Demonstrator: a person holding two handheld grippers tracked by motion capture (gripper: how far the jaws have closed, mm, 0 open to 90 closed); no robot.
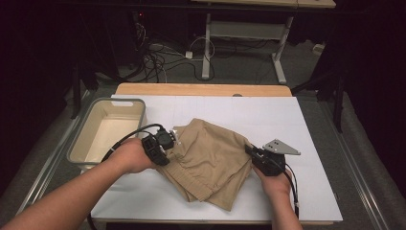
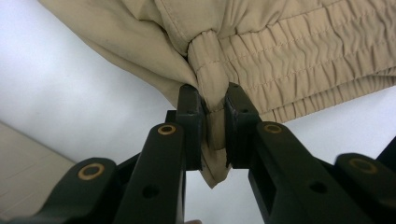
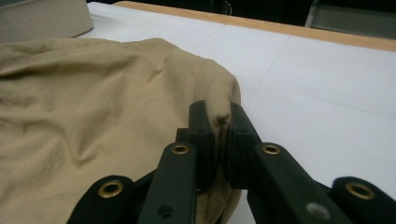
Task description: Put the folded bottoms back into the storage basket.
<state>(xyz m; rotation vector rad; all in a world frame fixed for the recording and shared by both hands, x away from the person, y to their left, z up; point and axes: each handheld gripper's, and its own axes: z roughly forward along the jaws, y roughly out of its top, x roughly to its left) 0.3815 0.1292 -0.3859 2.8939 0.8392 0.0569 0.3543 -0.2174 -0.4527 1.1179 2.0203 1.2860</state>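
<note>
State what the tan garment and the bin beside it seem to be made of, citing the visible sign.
Tan garment: woven cloth, probably cotton, matte; it creases softly, and the left gripper view shows stitched, gathered elastic.
Bin: likely moulded plastic, smooth with a slight sheen, with a rounded rim and cut-out handle.

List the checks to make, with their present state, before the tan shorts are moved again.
1. Left gripper shut on the shorts at the gathered waistband: ok.
2. Right gripper shut on a fold of cloth: ok.
3. Both grips at opposite edges of the shorts: ok.
4. Shorts lying flat and smooth: not ok, bunched and folded over.
5. Bin beside the shorts, nothing visible inside: ok.
6. Cable off the cloth: ok.
</note>
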